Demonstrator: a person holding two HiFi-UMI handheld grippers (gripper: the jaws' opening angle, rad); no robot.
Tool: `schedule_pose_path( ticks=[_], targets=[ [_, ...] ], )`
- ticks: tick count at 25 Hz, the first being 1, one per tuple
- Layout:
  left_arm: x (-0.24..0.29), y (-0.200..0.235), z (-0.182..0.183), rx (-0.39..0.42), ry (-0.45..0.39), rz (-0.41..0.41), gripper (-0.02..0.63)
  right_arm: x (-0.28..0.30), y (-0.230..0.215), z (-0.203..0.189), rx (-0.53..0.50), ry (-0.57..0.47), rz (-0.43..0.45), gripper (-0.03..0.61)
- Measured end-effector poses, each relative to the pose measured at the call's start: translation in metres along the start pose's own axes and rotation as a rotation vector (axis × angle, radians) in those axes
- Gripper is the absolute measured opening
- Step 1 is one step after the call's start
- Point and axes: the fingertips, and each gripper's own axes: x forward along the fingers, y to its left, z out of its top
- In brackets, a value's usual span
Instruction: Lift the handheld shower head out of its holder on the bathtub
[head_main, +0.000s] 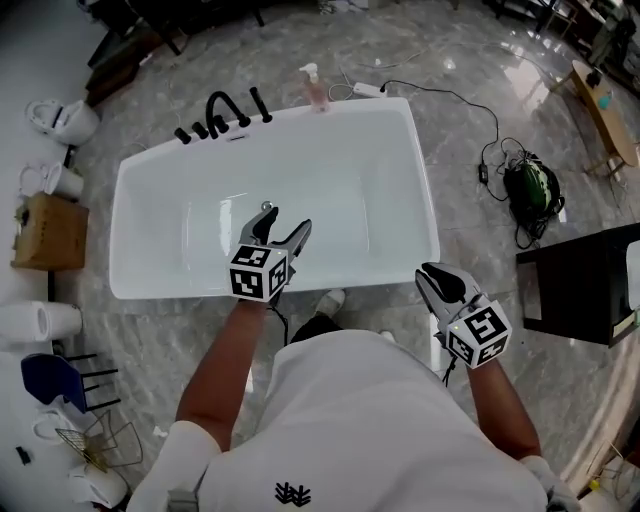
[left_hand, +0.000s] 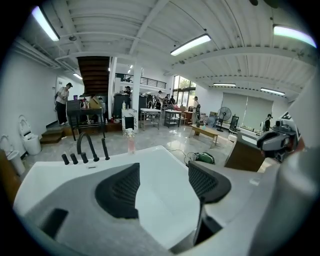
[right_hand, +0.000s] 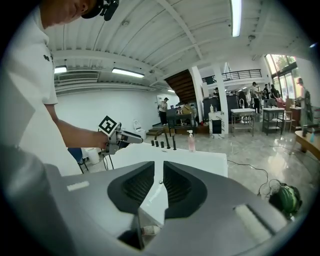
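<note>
White bathtub (head_main: 421, 180) bears three knobs (head_main: 198, 131), one shower head (head_main: 262, 105)

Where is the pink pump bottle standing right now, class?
In the head view, the pink pump bottle stands at the far rim of the bathtub, just right of the black faucet set.

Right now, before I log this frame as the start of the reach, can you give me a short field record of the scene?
bathtub: white, on a marble floor
handheld shower head: black, upright in its holder on the far rim
faucet spout: black arch beside it
soap pump bottle: pink, on the far rim
left gripper: open, empty, over the tub
right gripper: jaws nearly together, empty, at the tub's near right corner
</note>
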Motion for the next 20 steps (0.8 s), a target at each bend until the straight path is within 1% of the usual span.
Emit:
schedule_pose_path(
  ticks=[5, 9, 12, 15, 20],
  targets=[
    [0.039, 0.079, 0.017, 0.023, 0.014, -0.013, 0.313, 0.058, 0.004, 0.023, 0.028, -0.004, -0.060, 0.067],
    [0.073, 0.138, 0.029, 0.039, 0.022, -0.013, 0.313, 0.094, 0.006, 0.036, 0.055, 0.002, -0.111, 0.067],
    [0.105, 0.180, 0.035, 0.051, 0.027, 0.000, 0.313, 0.112, 0.003, 0.037, 0.085, 0.016, -0.155, 0.067],
    [0.141, 0.223, 0.037, 0.046, 0.041, 0.022, 0.313, 0.126, 0.002, 0.034, 0.121, 0.043, -0.196, 0.067],
    [0.202, 0.291, 0.035, 0.032, 0.057, 0.071, 0.311, 0.150, -0.001, 0.024, 0.152, 0.115, -0.222, 0.067]
  ],
)
